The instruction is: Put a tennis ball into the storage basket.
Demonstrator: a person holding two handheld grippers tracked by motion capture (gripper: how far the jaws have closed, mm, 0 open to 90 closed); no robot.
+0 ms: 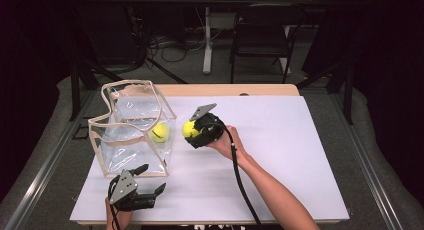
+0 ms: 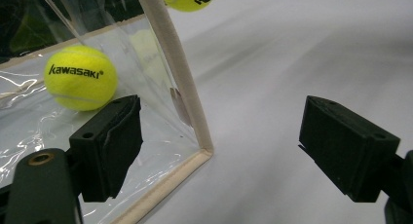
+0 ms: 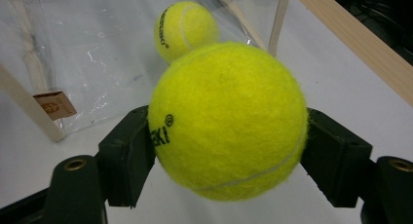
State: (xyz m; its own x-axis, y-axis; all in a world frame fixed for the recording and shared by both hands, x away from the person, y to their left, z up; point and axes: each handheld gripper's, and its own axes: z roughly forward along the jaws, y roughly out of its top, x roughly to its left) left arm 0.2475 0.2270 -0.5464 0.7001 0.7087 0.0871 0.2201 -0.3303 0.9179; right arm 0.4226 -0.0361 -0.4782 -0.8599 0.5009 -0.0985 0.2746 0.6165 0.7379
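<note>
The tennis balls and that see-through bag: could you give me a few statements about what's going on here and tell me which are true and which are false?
1. The right gripper is clamped on a tennis ball. True.
2. The clear bag has nothing in it. False: a second tennis ball lies inside it.
3. The left gripper holds a ball too. False: its jaws stand wide apart with nothing between them, near the bag's lower corner.
4. The bag stands on the white table sheet at the left side of the high view. True.
5. The ball inside the bag is orange. False: it is yellow-green, like the held one.
</note>
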